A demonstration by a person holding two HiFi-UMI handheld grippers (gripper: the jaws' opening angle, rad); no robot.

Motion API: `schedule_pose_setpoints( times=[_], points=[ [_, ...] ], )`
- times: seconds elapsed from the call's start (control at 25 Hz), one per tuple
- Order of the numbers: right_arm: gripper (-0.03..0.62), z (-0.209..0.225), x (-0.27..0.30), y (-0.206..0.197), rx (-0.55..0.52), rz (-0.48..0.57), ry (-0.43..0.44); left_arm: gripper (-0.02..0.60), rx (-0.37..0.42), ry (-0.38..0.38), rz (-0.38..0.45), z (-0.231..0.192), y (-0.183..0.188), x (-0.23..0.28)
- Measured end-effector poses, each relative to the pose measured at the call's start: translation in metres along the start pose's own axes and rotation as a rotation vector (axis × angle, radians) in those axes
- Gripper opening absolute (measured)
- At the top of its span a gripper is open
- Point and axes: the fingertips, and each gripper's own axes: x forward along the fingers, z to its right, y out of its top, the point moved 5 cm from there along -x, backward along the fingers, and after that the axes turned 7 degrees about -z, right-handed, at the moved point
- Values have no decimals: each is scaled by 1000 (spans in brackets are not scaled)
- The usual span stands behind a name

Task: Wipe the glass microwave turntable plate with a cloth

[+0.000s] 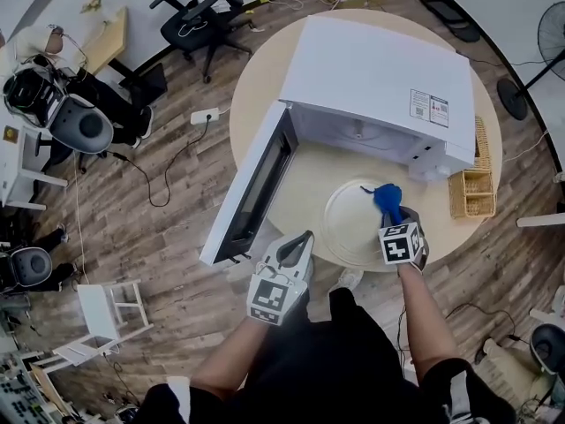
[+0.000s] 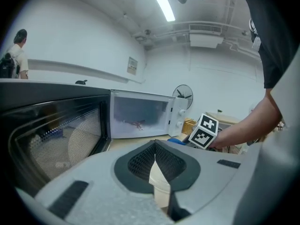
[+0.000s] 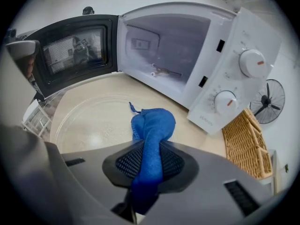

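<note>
Lab-like office room, swivel chairs (image 1: 205, 18), power strip (image 1: 205, 116), floor fan (image 1: 549, 26), round table (image 1: 263, 88)

White microwave oven (image 1: 380, 87) on the round beige table (image 1: 265, 87), its dark-windowed door (image 1: 252, 193) swung wide open. In front lies the clear glass turntable plate (image 1: 344, 237), flat on the tabletop. The right gripper (image 1: 394, 215) is over its right side, blue cloth (image 1: 387, 197) bunched at the tip. The left gripper (image 1: 305, 238) hangs at the table's near edge beside the door, off the plate. A woven wicker basket (image 1: 470, 193) stands right.
</note>
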Motion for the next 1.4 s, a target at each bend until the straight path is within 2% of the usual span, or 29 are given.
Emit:
schedule_pose_setpoints(
  times=[0.12, 0.32, 0.6, 0.8, 0.92, 1.2, 1.4],
  points=[
    [72, 8, 1, -5, 17, -10, -22, 6, -24, 6, 5, -3, -2, 0],
    [71, 23, -1, -14, 39, -23, -54, 5, -15, -5, 5, 3, -2, 5],
    [72, 26, -3, -18, 78, 28, -67, 6, -8, -9, 12, 5, 1, 3],
    [77, 18, -14, -14, 144, 130, 6, 5, -12, -6, 14, 4, -2, 1],
    [77, 8, -32, -4, 141, 195, 39, 5, -15, -5, 15, 3, -2, 0],
    [78, -31, -69, 16, 76, 278, 165, 6, -21, -11, 19, 6, -4, -3],
    [78, -67, -80, 22, -4, 288, 263, 6, -31, 10, 10, 1, -11, -8]
  ],
)
